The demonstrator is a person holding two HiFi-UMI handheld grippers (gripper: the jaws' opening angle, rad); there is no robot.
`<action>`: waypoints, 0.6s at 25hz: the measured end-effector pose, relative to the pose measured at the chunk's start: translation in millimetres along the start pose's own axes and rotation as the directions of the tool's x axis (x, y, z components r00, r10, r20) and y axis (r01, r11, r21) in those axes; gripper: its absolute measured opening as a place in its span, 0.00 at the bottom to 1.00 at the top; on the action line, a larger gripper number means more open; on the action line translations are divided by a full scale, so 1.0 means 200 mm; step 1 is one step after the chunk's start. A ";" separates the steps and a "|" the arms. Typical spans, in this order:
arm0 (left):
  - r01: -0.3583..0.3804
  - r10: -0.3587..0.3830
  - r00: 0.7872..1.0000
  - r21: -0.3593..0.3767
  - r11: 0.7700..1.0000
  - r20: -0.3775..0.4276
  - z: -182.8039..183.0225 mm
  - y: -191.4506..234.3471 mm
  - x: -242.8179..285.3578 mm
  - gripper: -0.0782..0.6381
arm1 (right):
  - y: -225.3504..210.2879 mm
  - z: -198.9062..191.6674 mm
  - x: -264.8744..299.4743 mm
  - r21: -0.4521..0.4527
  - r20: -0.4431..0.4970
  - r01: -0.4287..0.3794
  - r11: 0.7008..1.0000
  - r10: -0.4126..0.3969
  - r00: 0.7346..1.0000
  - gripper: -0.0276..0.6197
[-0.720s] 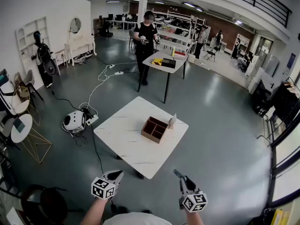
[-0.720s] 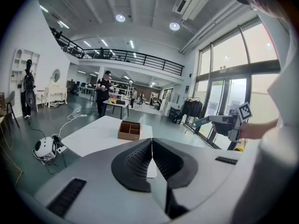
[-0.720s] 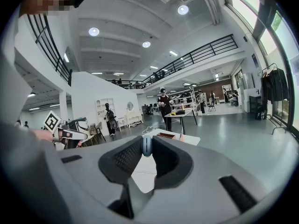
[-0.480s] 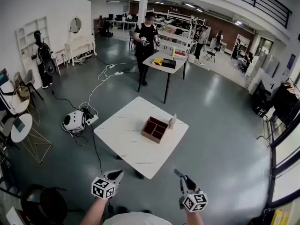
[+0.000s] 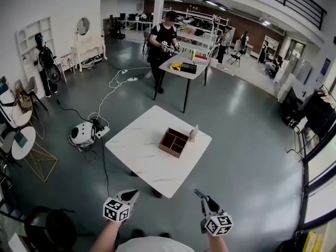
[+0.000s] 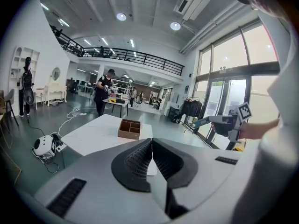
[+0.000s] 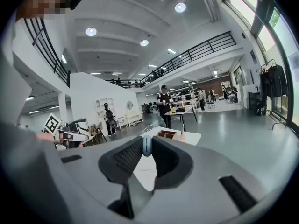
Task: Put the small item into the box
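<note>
Right tongs (image 7: 146,148) are clamped on the small item (image 7: 146,145), a blue-grey flattened oval pinched at the very tips. Its long axis stands upright in the right gripper view, with the narrow edge toward the camera and the rounded top poking just above the tips. In the head view the item is too small to make out. There the right tongs (image 5: 198,194) sit low, right of centre, tips aimed up-frame toward the desk (image 5: 134,140).

Left tongs (image 6: 151,143) are closed together with nothing between them. In the head view they (image 5: 132,195) are low, left of centre, marker cube nearest the camera.

The box (image 5: 174,142) is brown, open-topped and divided into compartments. It sits on the right half of the white desk at mid-frame, well apart from both tongs. A small pale upright card (image 5: 193,134) stands just beside its far right corner. The box also shows just above the closed tips in the left gripper view (image 6: 130,129), and to the right of the item in the right gripper view (image 7: 167,134).

On the floor left of the desk is a white round device (image 5: 83,134) with cables. At upper centre a person in black (image 5: 163,38) stands at a far desk (image 5: 185,67).

Against the frame half a second back:
- Both tongs hold much the same spots at the bottom edge.
- The desk and box sit slightly higher in the frame.
- The far person's stance has changed a little
</note>
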State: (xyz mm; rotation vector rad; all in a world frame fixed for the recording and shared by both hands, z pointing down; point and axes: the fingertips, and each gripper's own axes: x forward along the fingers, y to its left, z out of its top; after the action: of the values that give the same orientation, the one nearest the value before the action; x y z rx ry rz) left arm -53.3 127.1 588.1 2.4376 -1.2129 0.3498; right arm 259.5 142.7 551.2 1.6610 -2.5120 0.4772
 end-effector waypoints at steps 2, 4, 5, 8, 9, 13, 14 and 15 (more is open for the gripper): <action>0.004 -0.004 1.000 0.001 1.000 -0.004 -0.01 0.01 -0.01 0.13 | 0.02 -0.01 0.00 0.004 -0.007 -0.002 1.000 0.002 1.000 0.17; 0.008 -0.008 1.000 0.000 1.000 -0.007 -0.01 0.02 -0.02 0.13 | 0.05 -0.02 0.00 0.004 -0.010 -0.002 1.000 0.002 1.000 0.17; 0.009 -0.009 1.000 -0.001 1.000 -0.007 -0.01 0.03 -0.03 0.13 | 0.06 -0.03 0.00 0.003 -0.012 0.001 1.000 -0.001 1.000 0.17; 0.016 -0.016 1.000 -0.002 1.000 -0.008 -0.02 0.05 -0.05 0.13 | 0.09 -0.04 0.00 0.006 -0.018 0.015 1.000 -0.015 1.000 0.17; 0.019 -0.019 1.000 -0.002 1.000 -0.009 -0.02 0.06 -0.05 0.13 | 0.10 -0.05 0.00 0.007 -0.019 0.020 1.000 -0.019 1.000 0.17; 0.034 -0.034 0.999 -0.002 0.999 -0.017 -0.04 0.08 -0.07 0.13 | 0.14 -0.07 -0.01 0.007 -0.029 0.036 0.999 -0.036 0.999 0.17; 0.037 -0.037 0.999 -0.003 0.999 -0.020 -0.04 0.09 -0.08 0.13 | 0.15 -0.08 0.00 0.006 -0.032 0.040 0.999 -0.040 0.999 0.17; 0.042 -0.042 0.999 -0.004 0.999 -0.022 -0.05 0.11 -0.08 0.13 | 0.16 -0.09 0.00 0.007 -0.033 0.045 0.999 -0.045 0.998 0.17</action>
State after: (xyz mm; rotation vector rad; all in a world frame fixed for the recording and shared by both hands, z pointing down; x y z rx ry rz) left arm -79.9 130.8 595.1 2.4454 -1.1506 0.3616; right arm 228.1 159.9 561.1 1.6943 -2.4468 0.5070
